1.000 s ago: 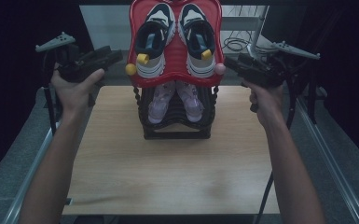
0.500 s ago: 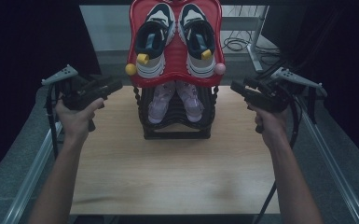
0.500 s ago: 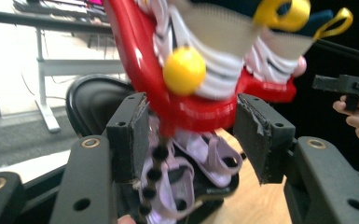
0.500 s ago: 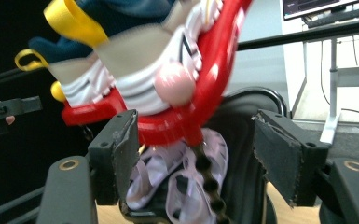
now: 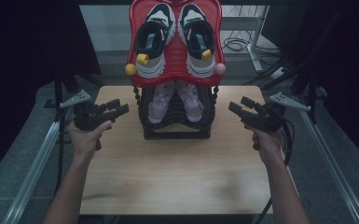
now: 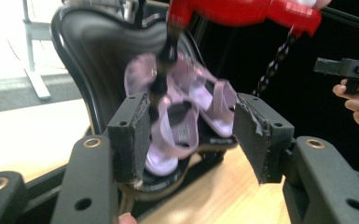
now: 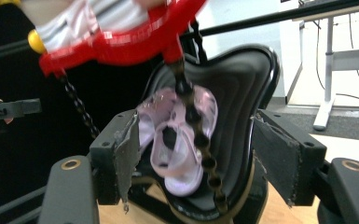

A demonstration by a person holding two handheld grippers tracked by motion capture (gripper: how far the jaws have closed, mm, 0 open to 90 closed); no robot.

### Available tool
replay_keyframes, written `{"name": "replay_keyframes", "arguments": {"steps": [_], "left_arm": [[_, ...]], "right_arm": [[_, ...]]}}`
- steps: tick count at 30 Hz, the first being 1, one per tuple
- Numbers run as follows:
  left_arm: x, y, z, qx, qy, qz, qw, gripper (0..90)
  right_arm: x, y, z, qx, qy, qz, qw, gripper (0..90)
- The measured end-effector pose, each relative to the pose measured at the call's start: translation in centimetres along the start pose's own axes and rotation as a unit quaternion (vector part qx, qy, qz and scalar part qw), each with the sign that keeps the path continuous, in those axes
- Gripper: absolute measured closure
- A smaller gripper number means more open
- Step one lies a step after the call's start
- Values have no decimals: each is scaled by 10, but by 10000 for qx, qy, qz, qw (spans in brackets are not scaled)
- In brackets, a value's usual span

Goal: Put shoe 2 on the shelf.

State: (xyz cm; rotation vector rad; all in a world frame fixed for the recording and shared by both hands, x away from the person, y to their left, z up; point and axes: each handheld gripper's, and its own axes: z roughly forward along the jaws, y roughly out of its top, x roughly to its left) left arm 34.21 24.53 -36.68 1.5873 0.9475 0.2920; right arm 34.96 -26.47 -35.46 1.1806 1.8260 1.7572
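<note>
Both grippers come down to the lower shelf of the shoe rack

From up beside the red top tray [image 5: 175, 79], the left gripper [image 5: 114, 109] and right gripper [image 5: 238, 105] have dropped to flank the black rack [image 5: 176, 131] on the worktop [image 5: 177, 172] — jaws apart, empty; the pink sandals [image 6: 186, 116] lie ahead between them, a beaded post [image 7: 198, 144] crossing the right's line in.

A black left gripper [image 5: 114, 108] and black right gripper [image 5: 238, 106], each with a grey plate. Between them, a black lower shelf [image 5: 177, 132] carries pale pink sandals [image 5: 175, 100]. Above the grippers, a red upper shelf [image 5: 135, 42] carries white, navy and teal sneakers [image 5: 175, 39] with yellow tags. Black beaded posts [image 7: 200, 154]. A yellow knob [image 5: 130, 69] and a pink knob [image 5: 220, 69]. Light wood table [image 5: 177, 172] beneath.
</note>
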Motion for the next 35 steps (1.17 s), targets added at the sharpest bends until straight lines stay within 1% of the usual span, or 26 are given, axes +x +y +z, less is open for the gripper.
{"name": "replay_keyframes", "arguments": {"steps": [2,3,4,5,6,7,8,11,12,13,14,15,16,18,19,20,21,22,23,24,25,27,28,31,33,35], "left_arm": [[2,-11,2,66,22,-14,10000,459],[2,-11,2,66,22,-14,10000,459],[4,-23,3,128,15,-43,9999,459],[4,-23,3,128,15,-43,9999,459],[5,-35,4,191,25,-70,9998,459],[6,-41,4,198,31,-96,9998,459],[6,-47,5,218,31,-126,9997,459],[5,-65,6,242,-29,-220,9995,459],[4,-70,7,287,-9,-200,9994,459],[4,-70,7,287,-9,-200,9994,459],[4,-80,10,371,6,-209,9991,460],[4,-80,10,371,6,-209,9991,459],[4,-88,14,501,3,-244,9984,459],[5,-96,18,624,12,-254,9977,459],[5,-96,18,624,12,-254,9977,459],[6,-104,21,731,32,-263,9970,459],[6,-108,23,754,71,-252,9968,459],[6,-108,23,754,71,-252,9968,460],[6,-112,23,718,124,-251,9970,460],[6,-120,24,740,225,-193,9968,462],[6,-120,24,740,225,-193,9968,461],[7,-123,26,873,218,-148,9958,459],[7,-124,25,833,211,-167,9962,459],[7,-124,25,828,195,-174,9962,456],[7,-127,25,835,201,-190,9961,455],[8,-128,25,843,200,-215,9960,452]], "right_arm": [[0,-9,0,51,-12,-29,10000,328],[0,-9,0,51,-12,-29,10000,328],[-1,-19,0,103,-43,-65,9999,329],[-1,-19,0,103,-43,-65,9999,329],[-2,-30,0,142,-48,-50,9999,330],[-3,-36,0,187,-55,-3,9998,330],[-5,-42,1,222,-61,-39,9997,330],[-8,-62,-1,361,-136,-35,9993,332],[-9,-69,-2,408,-156,-59,9990,333],[-11,-76,-2,463,-168,-76,9988,332],[-12,-82,-4,536,-191,-92,9983,333],[-12,-82,-4,536,-191,-92,9983,333],[-16,-94,-6,640,-239,-87,9976,333],[-21,-105,-9,725,-255,-23,9970,333],[-23,-110,-10,753,-266,4,9968,334],[-24,-114,-11,780,-271,37,9966,334],[-25,-118,-12,810,-284,72,9963,335],[-27,-123,-13,860,-296,83,9958,334],[-27,-123,-13,860,-296,83,9958,334],[-28,-130,-15,950,-356,64,9948,340],[-28,-130,-15,950,-356,64,9948,340],[-30,-138,-18,983,-373,77,9944,344],[-30,-139,-18,972,-379,86,9945,344],[-30,-140,-19,929,-366,97,9950,345],[-29,-139,-20,960,-400,-8,9946,345],[-29,-138,-21,930,-394,11,9949,345]]}}
